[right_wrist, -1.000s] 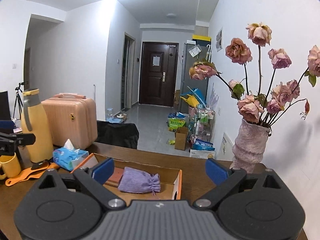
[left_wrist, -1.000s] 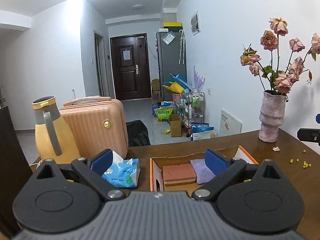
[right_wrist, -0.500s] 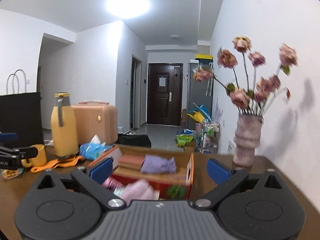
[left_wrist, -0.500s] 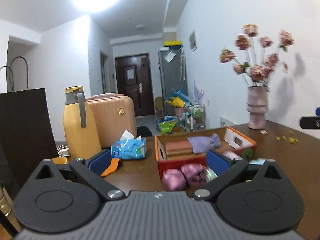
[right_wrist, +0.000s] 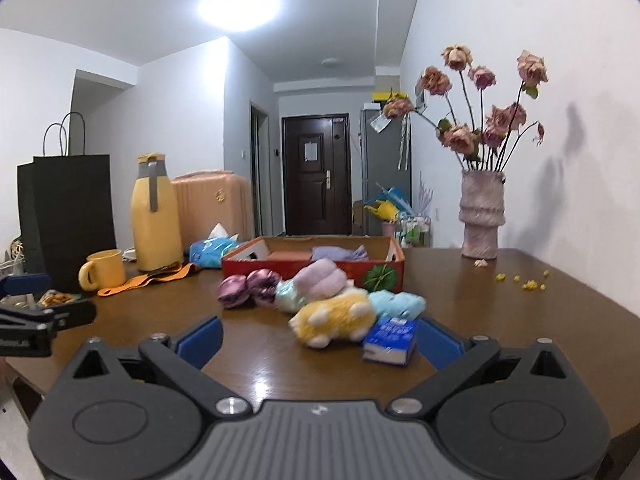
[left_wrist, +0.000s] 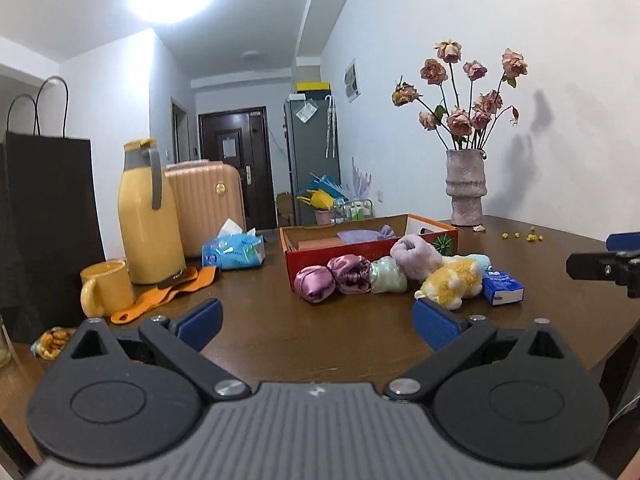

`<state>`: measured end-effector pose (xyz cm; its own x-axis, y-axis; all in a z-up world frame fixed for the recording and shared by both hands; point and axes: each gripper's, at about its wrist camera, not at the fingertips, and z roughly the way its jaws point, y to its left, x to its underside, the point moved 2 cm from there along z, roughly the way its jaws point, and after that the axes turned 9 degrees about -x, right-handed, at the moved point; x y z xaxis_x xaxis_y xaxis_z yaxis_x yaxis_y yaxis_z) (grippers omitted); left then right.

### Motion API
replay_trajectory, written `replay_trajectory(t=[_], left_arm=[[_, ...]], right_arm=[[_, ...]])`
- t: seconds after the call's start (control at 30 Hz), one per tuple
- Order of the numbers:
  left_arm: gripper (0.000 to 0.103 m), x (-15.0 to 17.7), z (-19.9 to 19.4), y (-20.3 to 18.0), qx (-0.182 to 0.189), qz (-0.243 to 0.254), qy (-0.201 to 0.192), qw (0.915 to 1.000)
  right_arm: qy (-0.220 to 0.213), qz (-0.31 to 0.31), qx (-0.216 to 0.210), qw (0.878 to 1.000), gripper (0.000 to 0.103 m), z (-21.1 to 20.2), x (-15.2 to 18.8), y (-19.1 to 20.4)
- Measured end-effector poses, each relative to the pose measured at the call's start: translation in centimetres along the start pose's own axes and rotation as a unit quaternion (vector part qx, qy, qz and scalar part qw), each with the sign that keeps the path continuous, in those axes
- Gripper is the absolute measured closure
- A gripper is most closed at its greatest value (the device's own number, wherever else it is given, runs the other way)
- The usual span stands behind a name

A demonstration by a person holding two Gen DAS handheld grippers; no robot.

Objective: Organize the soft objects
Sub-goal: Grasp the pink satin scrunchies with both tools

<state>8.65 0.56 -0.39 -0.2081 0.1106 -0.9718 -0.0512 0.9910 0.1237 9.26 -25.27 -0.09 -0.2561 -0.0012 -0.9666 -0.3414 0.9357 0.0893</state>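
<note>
A red cardboard box [left_wrist: 332, 258] [right_wrist: 240, 266] sits on the brown table and holds a purple pouch [left_wrist: 366, 235] [right_wrist: 340, 253] and an orange-pink sponge [left_wrist: 318, 243]. In front of it lie two pink satin scrunchies [left_wrist: 332, 278] [right_wrist: 250, 289], a pale green one [left_wrist: 387, 277], a lilac plush piece [left_wrist: 414, 254] [right_wrist: 320, 280], a yellow plush toy [left_wrist: 452, 278] [right_wrist: 334, 316], a light blue soft piece [right_wrist: 398, 304] and a small blue tissue pack [left_wrist: 502, 288] [right_wrist: 390, 340]. My left gripper [left_wrist: 316, 320] and right gripper [right_wrist: 316, 338] are open and empty, short of the pile.
A yellow thermos [left_wrist: 148, 212], a yellow mug [left_wrist: 106, 288], an orange strap [left_wrist: 168, 294], a blue tissue pack [left_wrist: 234, 251] and a black paper bag [left_wrist: 48, 220] stand at the left. A vase of dried roses [left_wrist: 466, 188] and yellow crumbs [left_wrist: 524, 236] are at the right.
Both grippers have pulled back and away from the box. The pile of soft things in front of the box has come into view.
</note>
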Motion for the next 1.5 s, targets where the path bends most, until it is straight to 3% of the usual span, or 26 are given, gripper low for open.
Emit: replay_trajectory(t=[0.33,0.5,0.6,0.67,0.8,0.93,1.1,1.17,1.2,1.23,1.27,1.33,1.5], left_arm=[[0.000,-0.2,3.9,1.1,0.007,-0.031,0.032,0.9990],[0.000,-1.2,8.2,1.2,0.010,-0.017,0.047,0.9987],[0.000,-1.9,12.2,1.3,0.024,-0.011,0.065,0.9975],[0.000,-2.4,15.5,1.3,0.052,-0.003,0.076,0.9957],[0.005,-2.9,21.9,1.2,0.082,0.009,0.099,0.9916],[0.024,-2.9,28.5,2.1,0.109,-0.048,0.161,0.9798],[0.032,-1.7,33.2,2.9,0.142,-0.097,0.196,0.9655],[0.047,-0.9,34.4,3.0,0.161,-0.119,0.225,0.9537],[0.063,-0.6,34.7,3.1,0.177,-0.127,0.236,0.9470],[0.069,-0.3,34.8,3.2,0.193,-0.136,0.242,0.9412],[0.071,-0.4,34.7,3.2,0.192,-0.138,0.237,0.9423],[0.080,-0.8,34.2,3.2,0.189,-0.119,0.223,0.9489],[0.083,-2.7,29.8,3.7,0.185,-0.083,0.200,0.9585]], right_arm=[[0.019,-0.011,0.015,1.000,0.002,3.0,-1.0,-0.2],[0.035,0.020,-0.018,0.999,0.022,6.7,-2.3,-0.8],[0.051,0.040,-0.049,0.997,0.042,10.2,-3.4,-0.9],[0.068,0.048,-0.065,0.994,0.055,13.3,-4.1,-0.7],[0.073,0.017,-0.076,0.994,0.058,19.7,-5.8,0.3],[0.096,-0.007,-0.089,0.991,0.057,26.1,-7.1,0.8],[0.142,-0.020,-0.093,0.985,0.058,33.0,-6.7,0.8],[0.155,-0.028,-0.093,0.983,0.058,34.9,-6.3,0.7],[0.162,-0.027,-0.093,0.982,0.058,35.6,-6.1,0.6],[0.171,-0.024,-0.099,0.980,0.059,36.3,-5.7,0.6],[0.177,-0.019,-0.108,0.978,0.071,36.8,-5.4,0.6],[0.174,-0.017,-0.121,0.977,0.081,36.9,-5.3,0.9],[0.149,-0.044,-0.136,0.978,0.085,33.1,-6.0,2.9]])
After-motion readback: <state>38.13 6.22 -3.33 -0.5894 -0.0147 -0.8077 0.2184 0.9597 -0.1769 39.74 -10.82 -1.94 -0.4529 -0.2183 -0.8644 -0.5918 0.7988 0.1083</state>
